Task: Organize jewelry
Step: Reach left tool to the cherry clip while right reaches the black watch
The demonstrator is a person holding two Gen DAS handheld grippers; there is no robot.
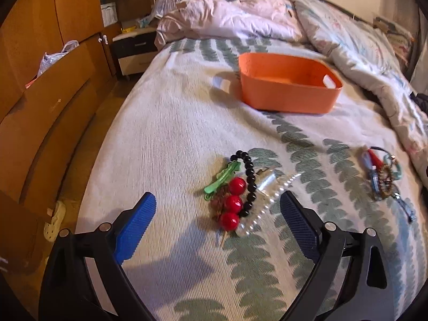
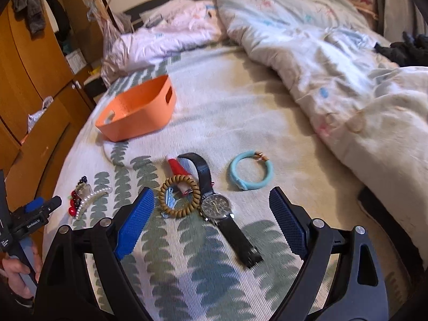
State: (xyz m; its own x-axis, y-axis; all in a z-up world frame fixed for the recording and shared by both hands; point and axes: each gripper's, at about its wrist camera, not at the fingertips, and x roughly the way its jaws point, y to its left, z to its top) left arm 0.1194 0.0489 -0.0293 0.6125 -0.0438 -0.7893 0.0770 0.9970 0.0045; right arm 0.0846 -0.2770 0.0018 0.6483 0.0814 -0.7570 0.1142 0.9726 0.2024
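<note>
An orange bin (image 1: pixel 286 99) (image 2: pixel 139 117) stands empty on the bedspread. In the left wrist view a pile lies just ahead of my open left gripper (image 1: pixel 216 208): a green clip (image 1: pixel 222 178), red berry beads (image 1: pixel 234 203), a black bead bracelet (image 1: pixel 250 184) and a clear pearl claw clip (image 1: pixel 267 200). My open right gripper (image 2: pixel 211 203) hovers over a black wristwatch (image 2: pixel 216 207) and a tan spiral hair tie (image 2: pixel 178 199). A red clip (image 2: pixel 178 169) and a light blue bangle (image 2: pixel 251 172) lie beyond. Nothing is held.
A crumpled duvet (image 2: pixel 334 61) covers the bed's right side. Wooden wardrobes (image 1: pixel 53 80) stand along the left, with a nightstand (image 1: pixel 133 50) behind. A hand (image 2: pixel 16 272) holding the left gripper shows at the right wrist view's left edge.
</note>
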